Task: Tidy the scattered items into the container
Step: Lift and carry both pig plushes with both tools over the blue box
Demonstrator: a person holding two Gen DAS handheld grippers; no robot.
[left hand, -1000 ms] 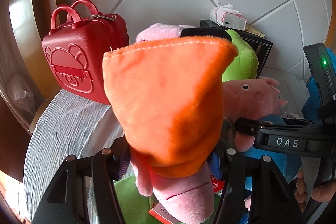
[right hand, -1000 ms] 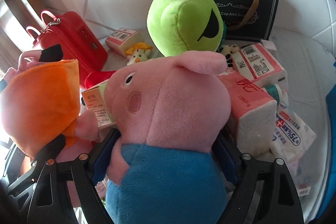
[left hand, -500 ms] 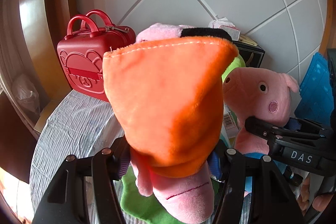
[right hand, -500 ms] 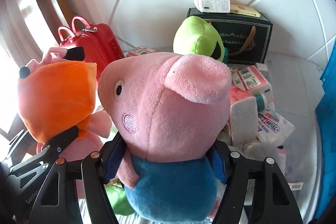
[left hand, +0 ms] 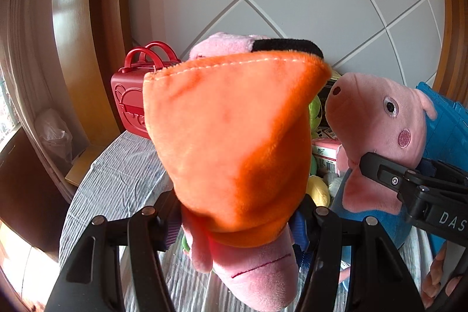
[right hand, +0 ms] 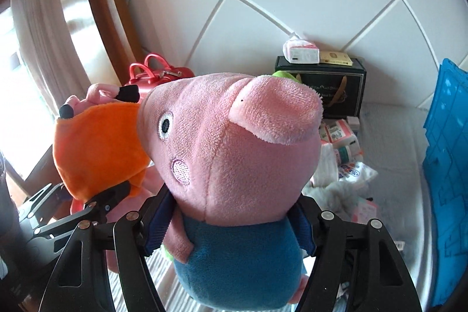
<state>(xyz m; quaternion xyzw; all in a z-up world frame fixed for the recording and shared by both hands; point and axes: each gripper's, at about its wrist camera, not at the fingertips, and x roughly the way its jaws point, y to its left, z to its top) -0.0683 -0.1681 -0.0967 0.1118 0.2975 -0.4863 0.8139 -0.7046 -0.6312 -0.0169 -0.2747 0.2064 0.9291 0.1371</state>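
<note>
A pink pig plush in an orange dress (left hand: 234, 136) hangs upside down in my left gripper (left hand: 237, 224), whose pads press on its sides. My right gripper (right hand: 232, 221) is shut on a second pig plush with a blue body (right hand: 234, 154). Both toys are held in the air, side by side and close together, above the cloth-covered table (left hand: 117, 180). In the left wrist view the blue-bodied pig (left hand: 380, 122) sits at the right. A blue plastic crate (right hand: 447, 165) stands at the right edge.
A red carry case (left hand: 131, 104) stands at the table's far left by a wooden frame. A black gift box (right hand: 321, 89) with a tissue pack on top sits against the tiled wall. Tissue packs (right hand: 339, 133), a green plush (left hand: 316, 113) and a yellow toy (left hand: 317, 192) lie below.
Both grippers rose and tilted up with their plush pigs. The blue-bodied pig came up off the pile. The table and its items dropped lower in both views.
</note>
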